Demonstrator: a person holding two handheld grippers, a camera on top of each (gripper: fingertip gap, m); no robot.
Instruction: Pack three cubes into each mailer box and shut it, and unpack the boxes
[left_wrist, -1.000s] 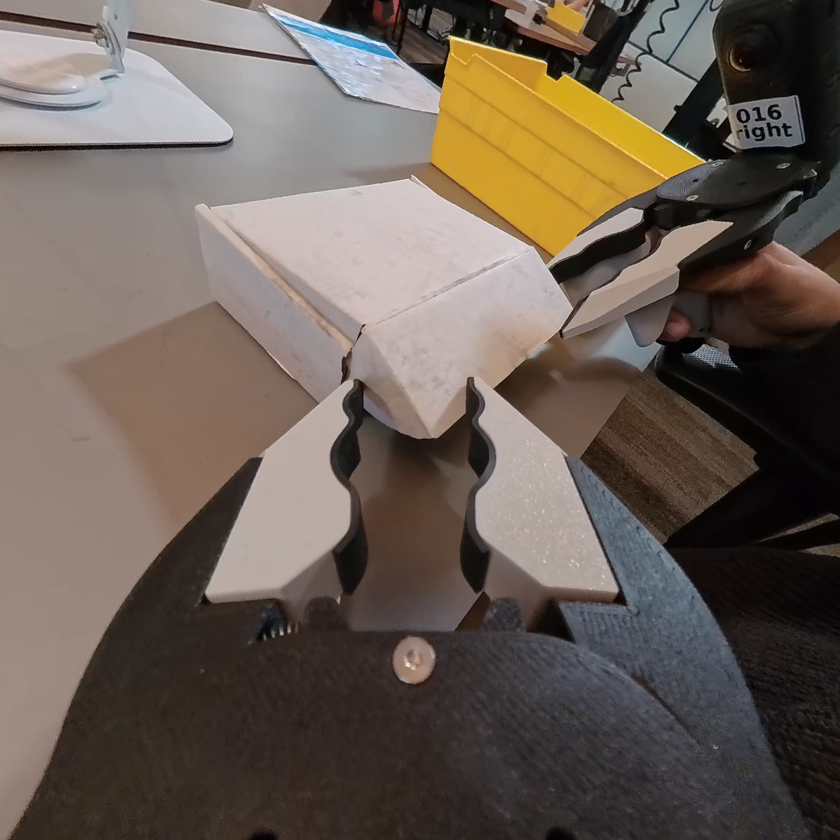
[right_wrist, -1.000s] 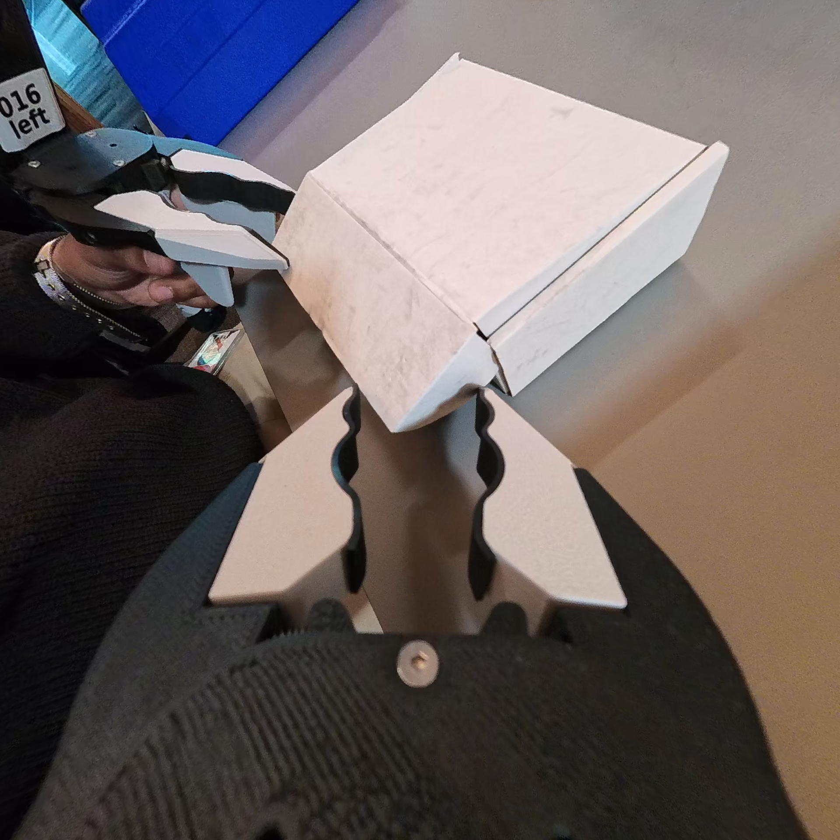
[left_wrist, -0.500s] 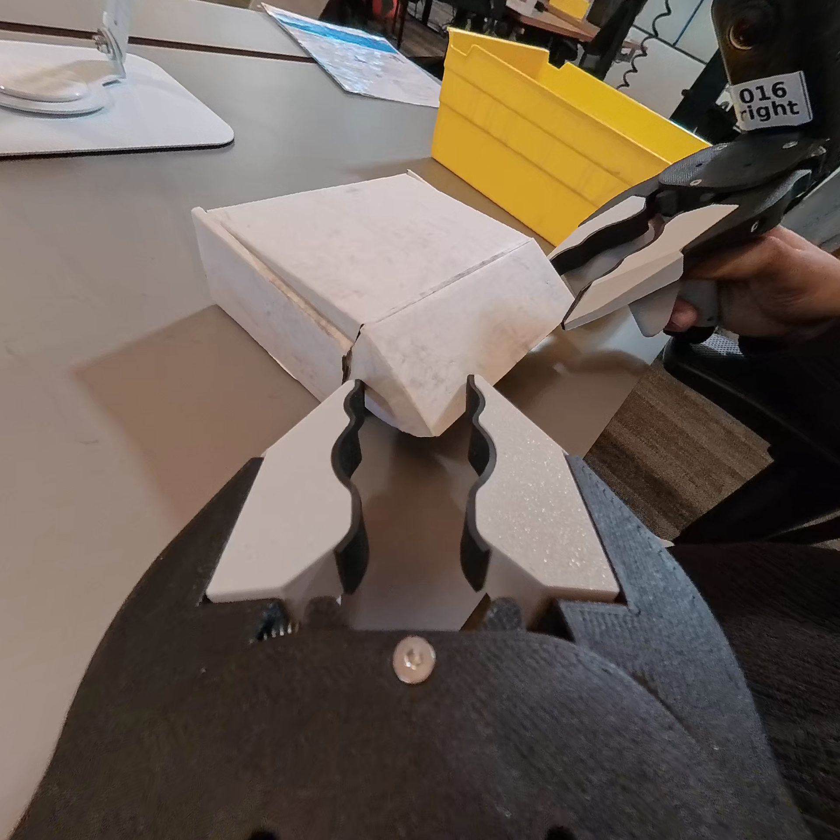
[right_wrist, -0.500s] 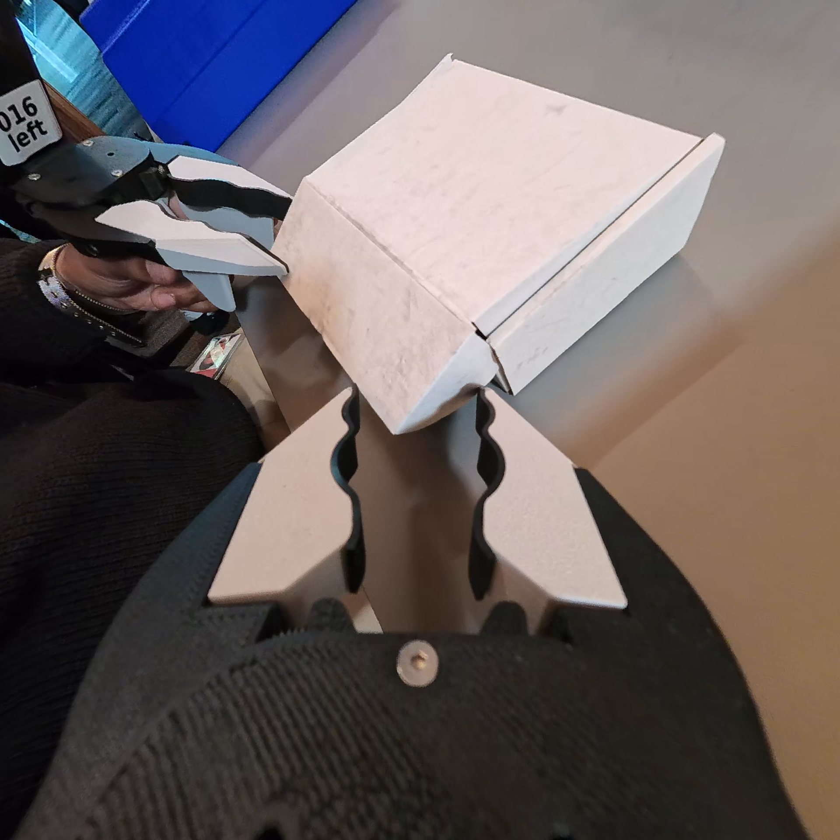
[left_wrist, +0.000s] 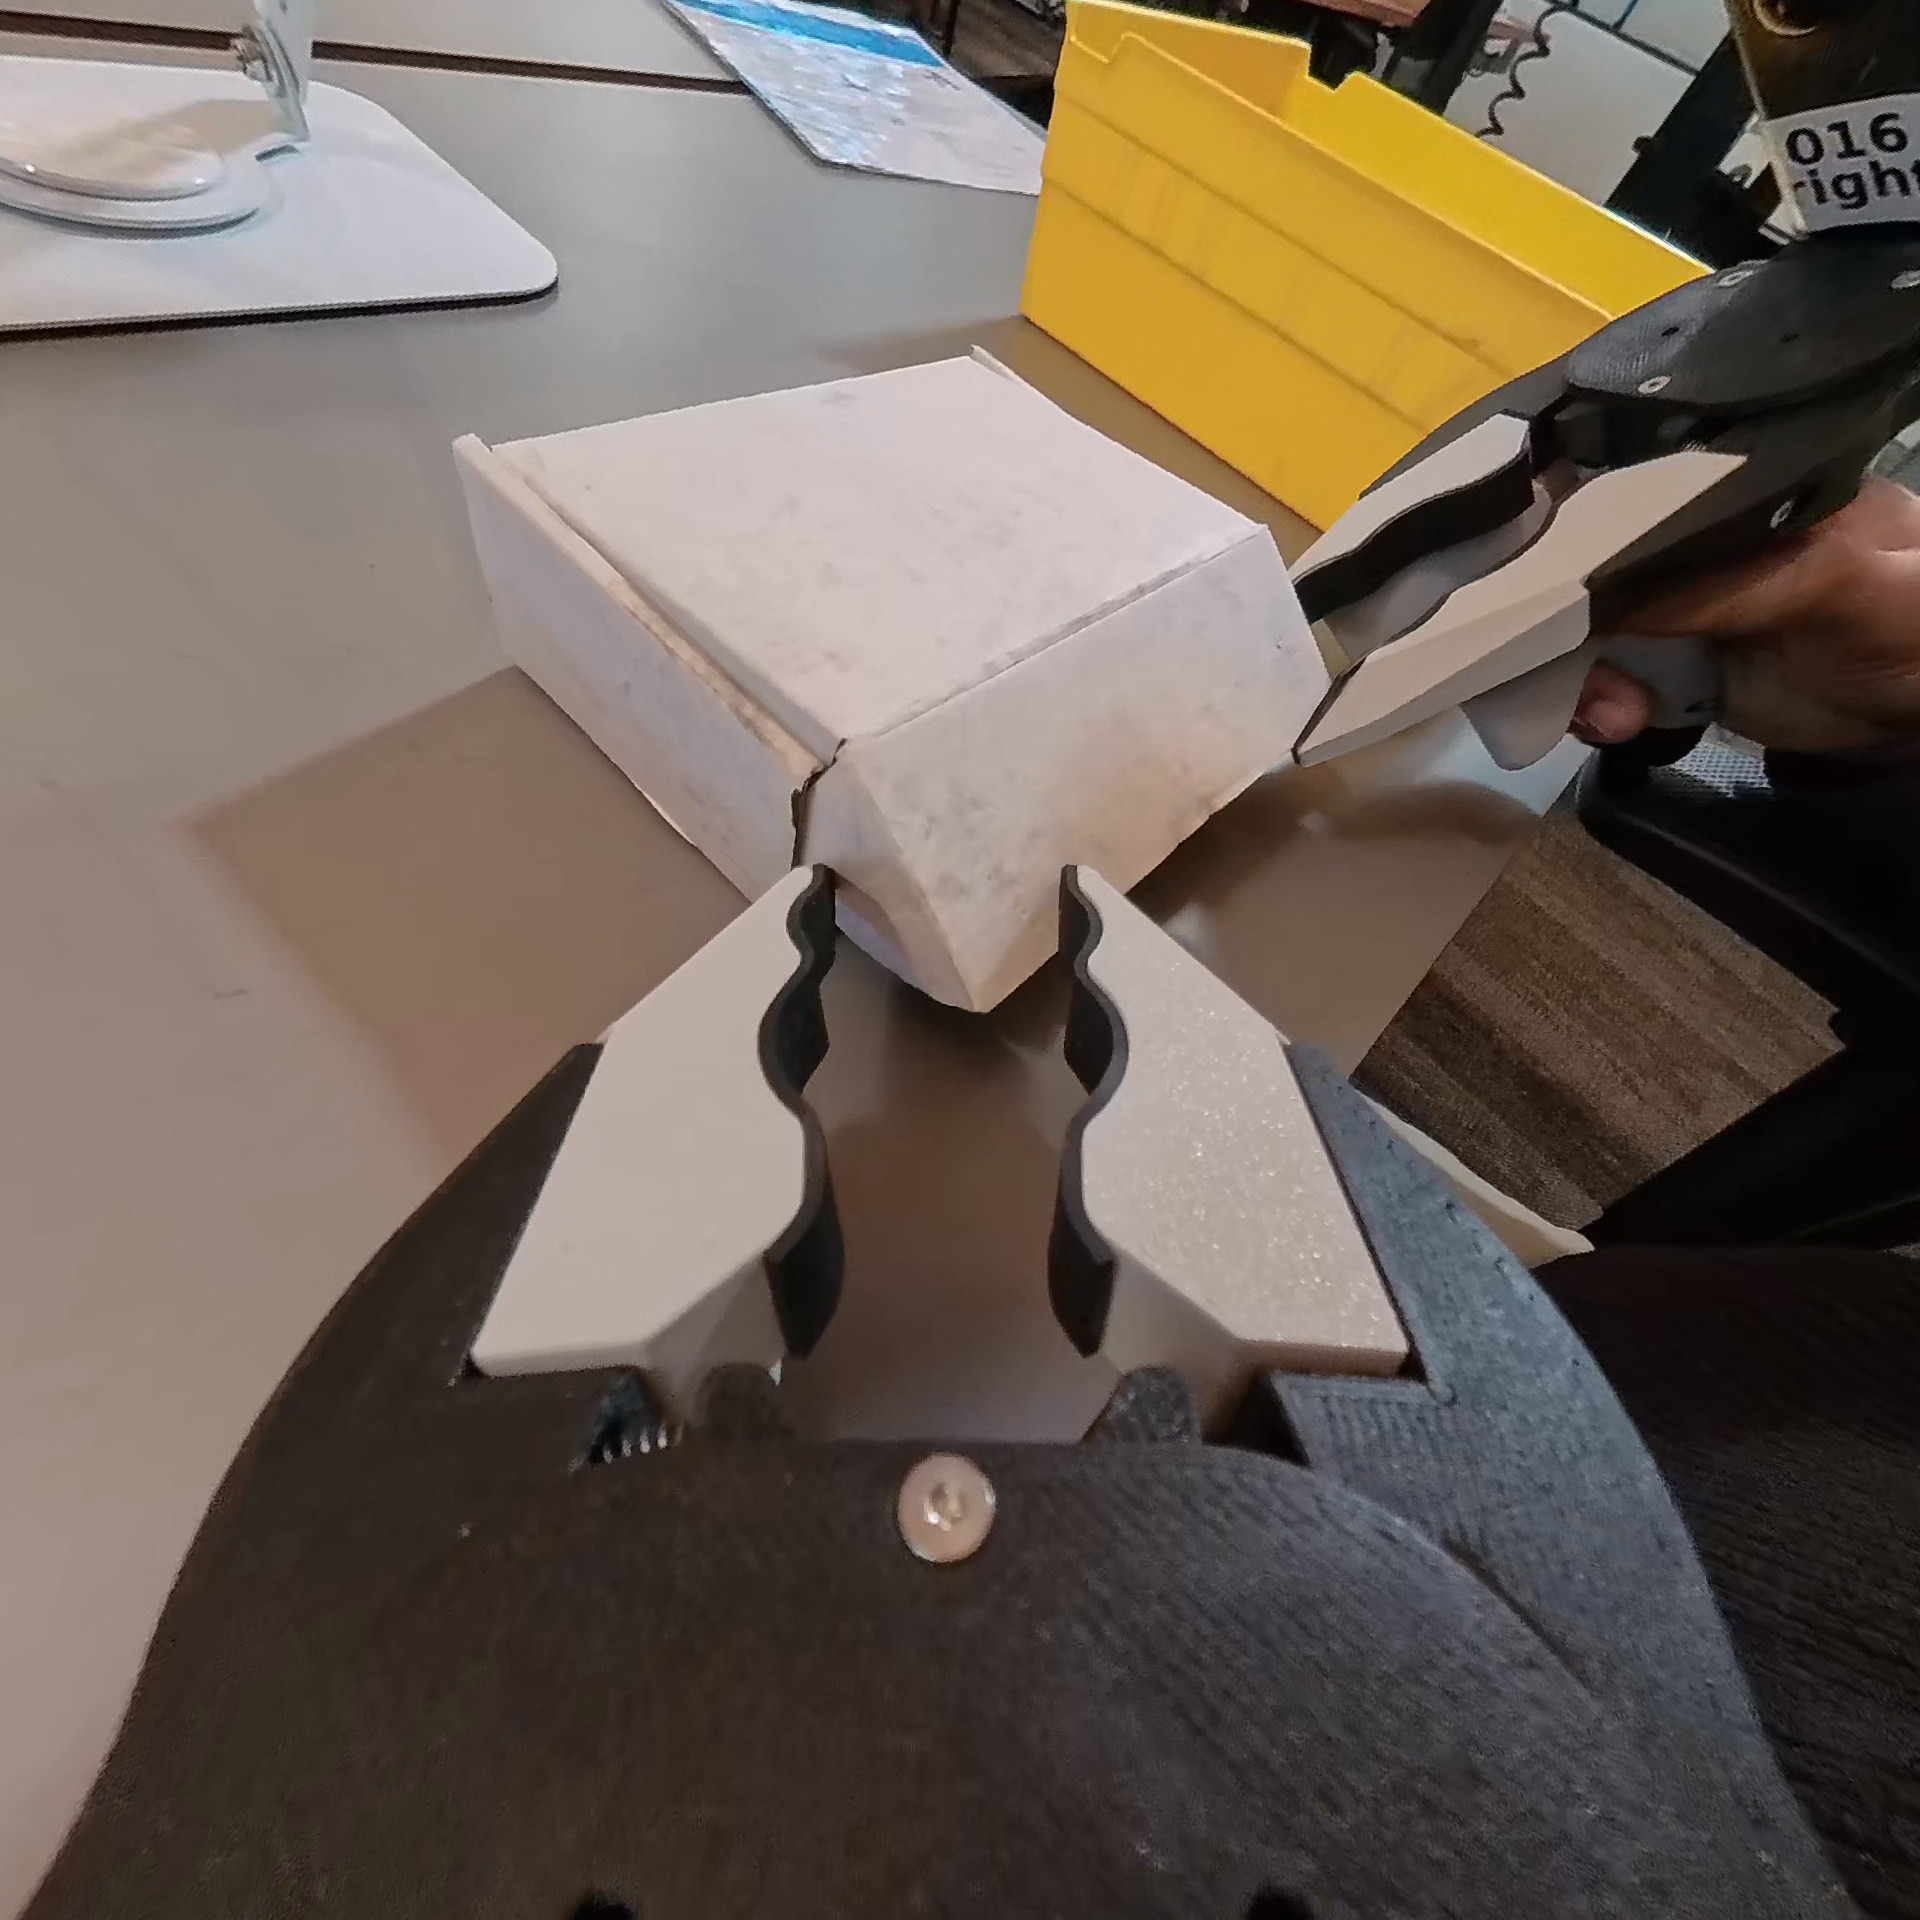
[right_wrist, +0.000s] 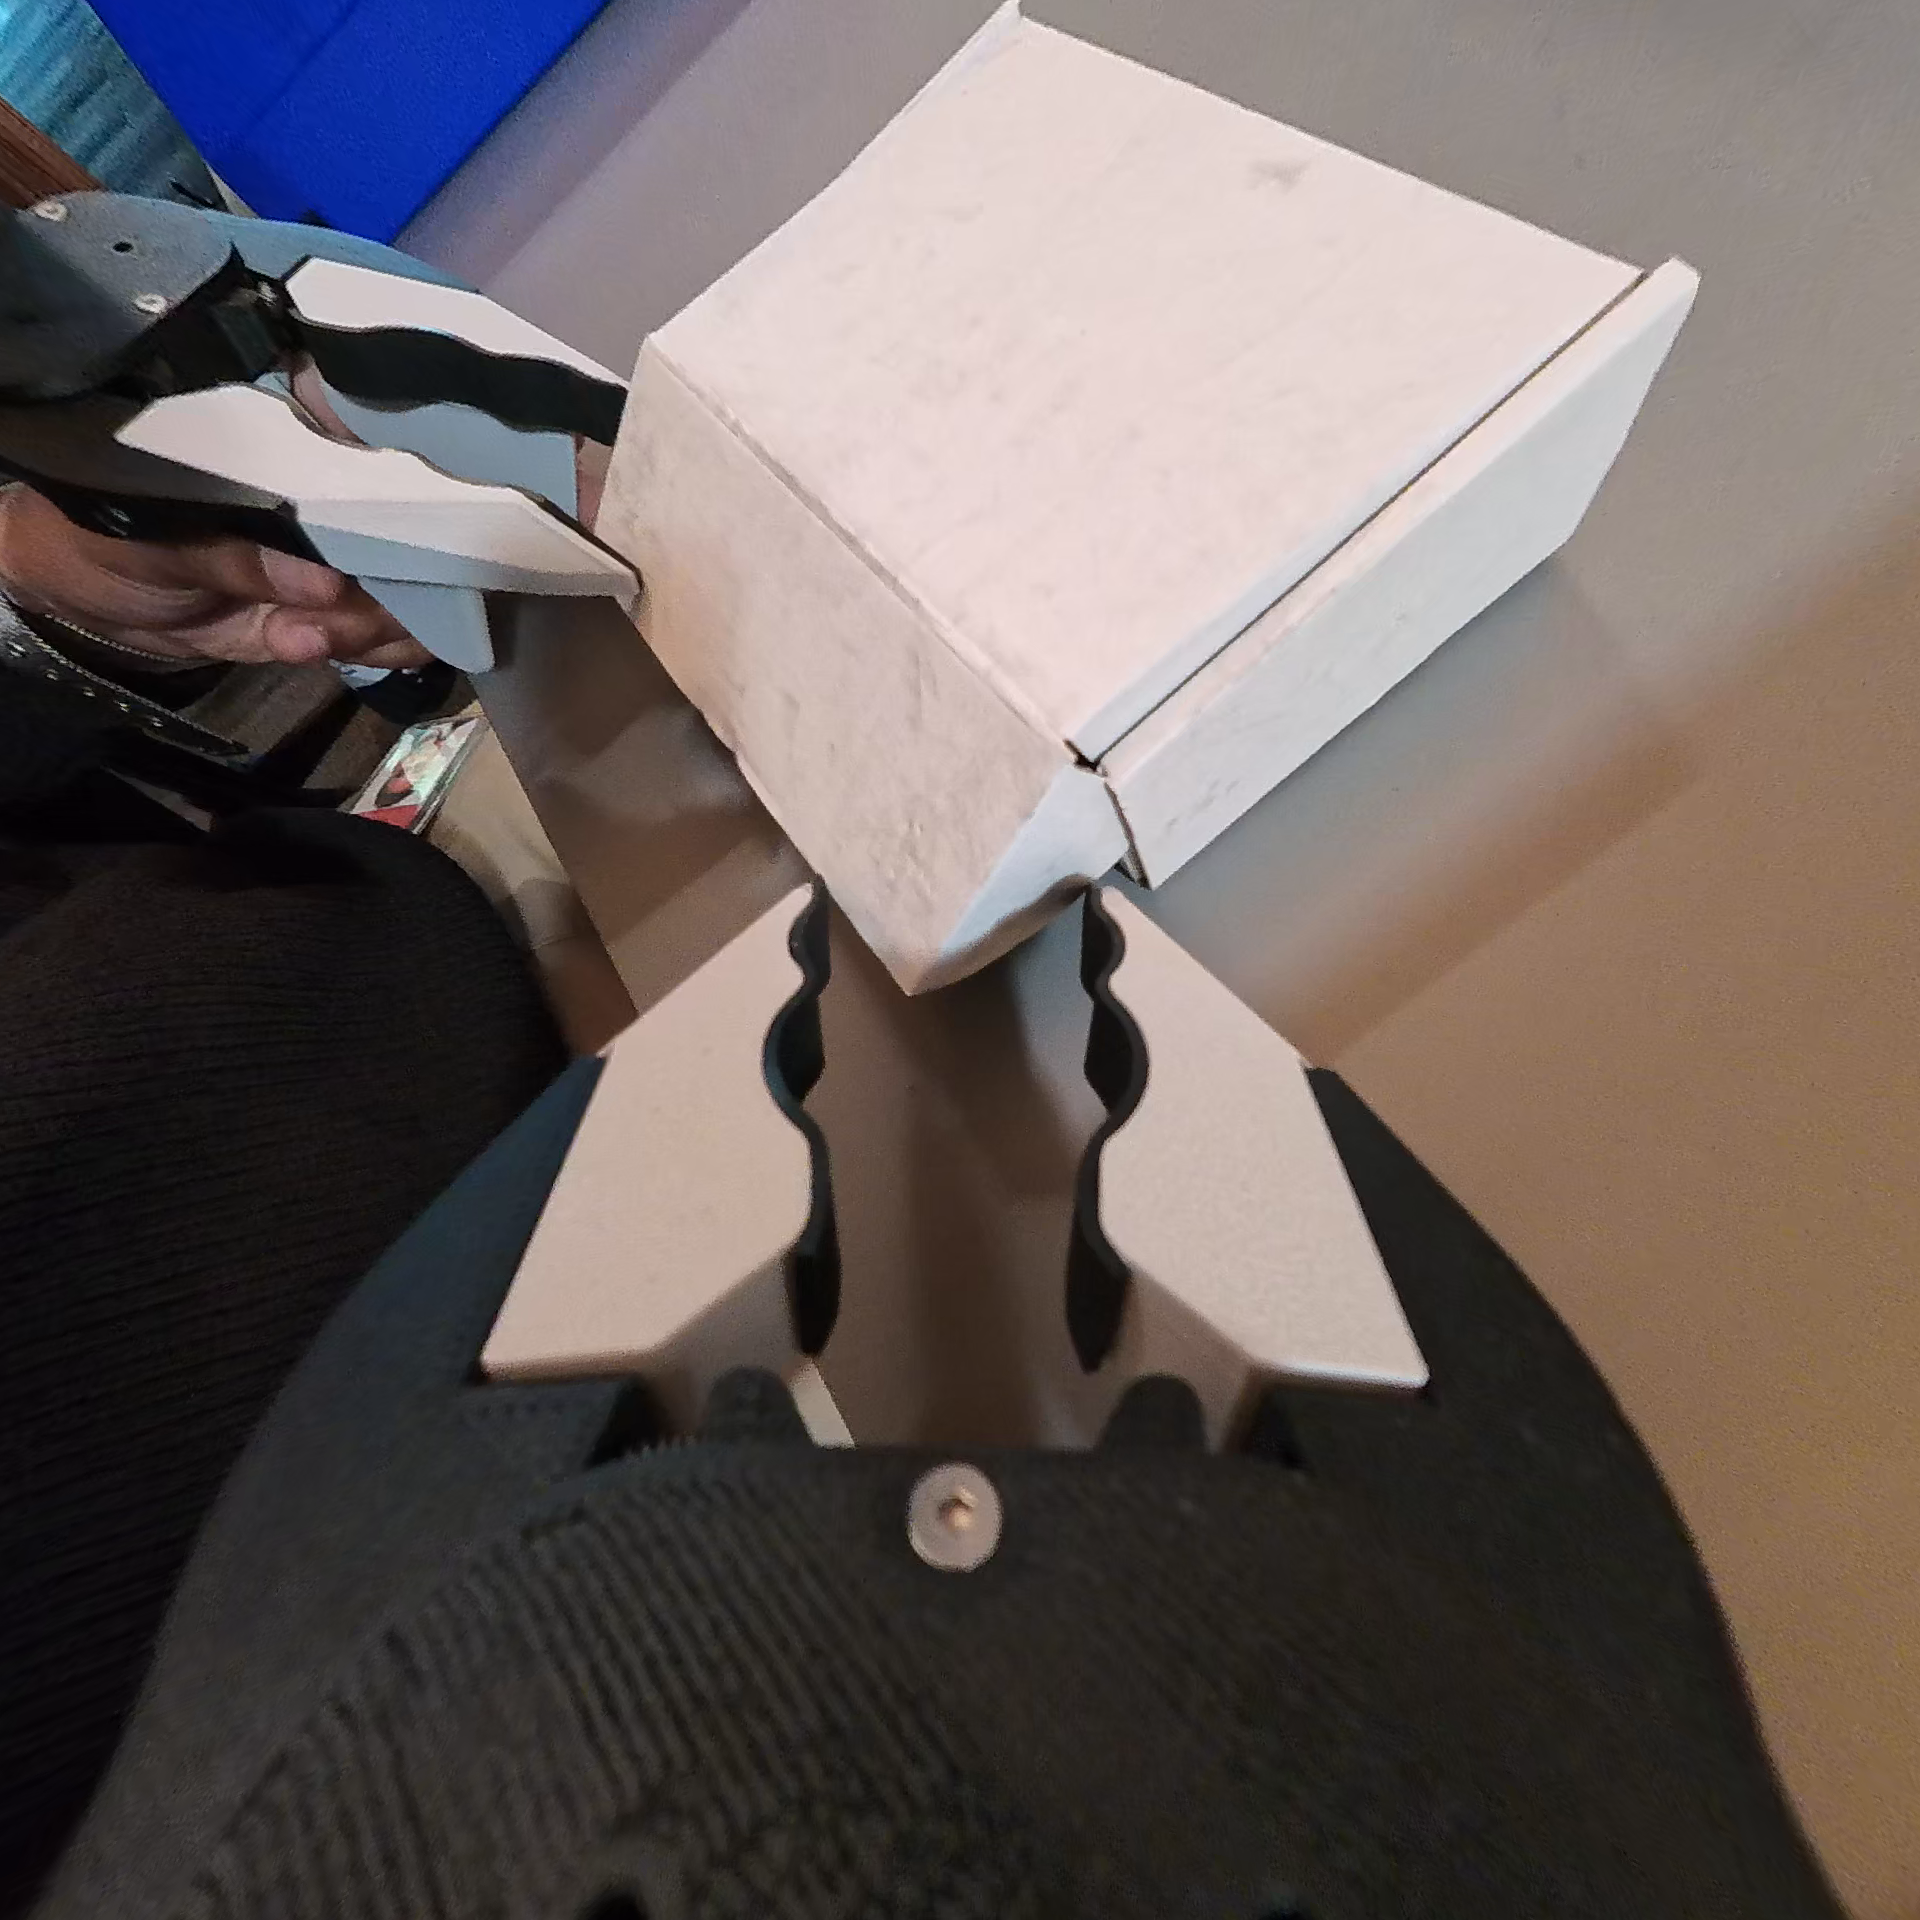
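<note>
Right now my left tool (left_wrist: 945, 914) sits at one near corner of the white mailer box (left_wrist: 883, 582), fingers spread wide, the corner of the front flap poking into the gap btwn them; nothing gripped. My right tool (right_wrist: 951, 904) is at the other near corner, also spread wide w/ the flap corner between its fingers, not clamped. Box rests on the grey-brown surface (left_wrist: 208, 935), lid down, front flap angled out and hanging past the surface edge toward me; a side seam shows a thin dark slit at each corner. Cubes not visible, so can't tell what's inside. Writing: a white sticker w/ black print on the right tool's body in the left wrist view; I leave the words out. Box itself is plain, scuffed, no print I can see. Yellow bin (left_wrist: 1299, 260) stands just behind the box on the right side, near but apart. Blue bin (right_wrist: 343, 94) sits beyond the left tool in the right wrist view. White mat (left_wrist: 343, 239) w/ a clear stand lies far left, well apart, and a printed sheet (left_wrist: 862, 94) beyond. Open surface left of the box; carpet floor (left_wrist: 1590, 997) below the edge.
</note>
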